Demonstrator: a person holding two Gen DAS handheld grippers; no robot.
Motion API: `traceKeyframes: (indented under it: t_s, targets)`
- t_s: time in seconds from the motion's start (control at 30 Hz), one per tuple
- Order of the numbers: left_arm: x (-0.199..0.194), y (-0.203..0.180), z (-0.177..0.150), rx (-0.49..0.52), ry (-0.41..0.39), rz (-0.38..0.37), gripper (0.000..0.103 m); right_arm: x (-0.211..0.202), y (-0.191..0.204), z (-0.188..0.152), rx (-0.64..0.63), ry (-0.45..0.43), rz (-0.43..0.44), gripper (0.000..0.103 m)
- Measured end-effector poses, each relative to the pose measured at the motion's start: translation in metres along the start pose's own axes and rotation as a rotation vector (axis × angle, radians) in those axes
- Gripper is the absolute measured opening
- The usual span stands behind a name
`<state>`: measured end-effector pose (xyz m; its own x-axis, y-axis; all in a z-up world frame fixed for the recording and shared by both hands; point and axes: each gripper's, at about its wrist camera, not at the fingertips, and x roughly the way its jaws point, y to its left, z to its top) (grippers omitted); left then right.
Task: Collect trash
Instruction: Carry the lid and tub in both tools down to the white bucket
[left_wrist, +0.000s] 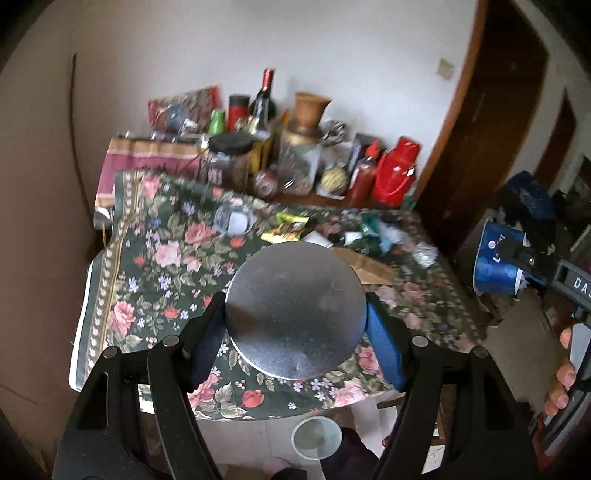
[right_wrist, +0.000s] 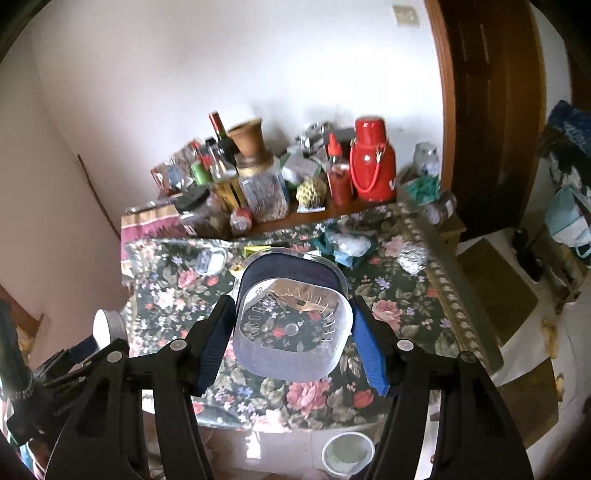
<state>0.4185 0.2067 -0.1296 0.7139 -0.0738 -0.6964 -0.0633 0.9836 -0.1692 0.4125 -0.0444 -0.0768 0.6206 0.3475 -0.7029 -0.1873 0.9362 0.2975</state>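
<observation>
Below both grippers, at six o'clock, a white bin stands on the floor; left gripper clamps a round tin, right gripper clasps a clear tub.

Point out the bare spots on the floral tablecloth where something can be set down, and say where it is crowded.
The floral tablecloth is bare along its left and near side, bordered by the clear glass dish and the near edge. The far right is crowded with snack wrappers, teal scraps and a foil ball. The back shelf is packed with bottles and jars.
</observation>
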Motion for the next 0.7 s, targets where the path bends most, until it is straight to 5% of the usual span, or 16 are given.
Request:
traceKeyframes:
  t_s: [0.4, 0.7]
  targets:
    - [-0.079, -0.045, -0.021, 0.027, -0.104, -0.035, 0.071, -0.079, 0.0, -0.023, -0.047, -0.091, 0.022, 0.058]
    - [-0.13, -0.11, -0.07, -0.023, -0.133, -0.015, 0.071, -0.13, -0.034, -0.054, -0.112, -0.078, 0.098, 0.058]
